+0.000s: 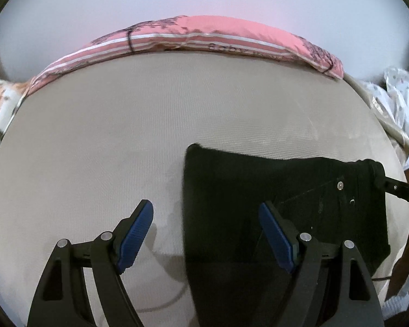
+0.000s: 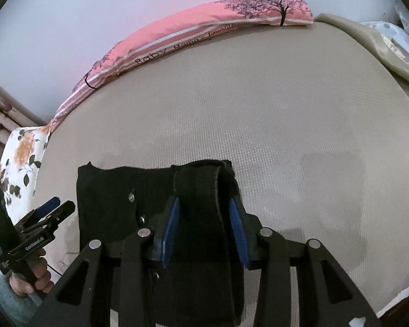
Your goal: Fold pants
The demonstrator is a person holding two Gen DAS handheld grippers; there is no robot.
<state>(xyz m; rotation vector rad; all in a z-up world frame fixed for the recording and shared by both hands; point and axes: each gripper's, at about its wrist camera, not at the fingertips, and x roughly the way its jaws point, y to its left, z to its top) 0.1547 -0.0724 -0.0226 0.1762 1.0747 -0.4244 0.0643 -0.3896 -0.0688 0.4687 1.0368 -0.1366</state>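
Bedding first: a beige mattress (image 2: pixel 259 114) fills both views, with a pink pillow (image 2: pixel 193 30) along its far edge. Black pants (image 1: pixel 272 190), already folded into a compact rectangle, lie on the near part of the bed. The right gripper (image 2: pixel 204 219) straddles a raised fold at the right end of the pants, jaws parted and seemingly not pinching. The left gripper (image 1: pixel 205 222) hangs over the left edge of the pants, jaws wide apart and empty. Judging by this, the fold is nearly done; next comes lifting clear, or one last smoothing.
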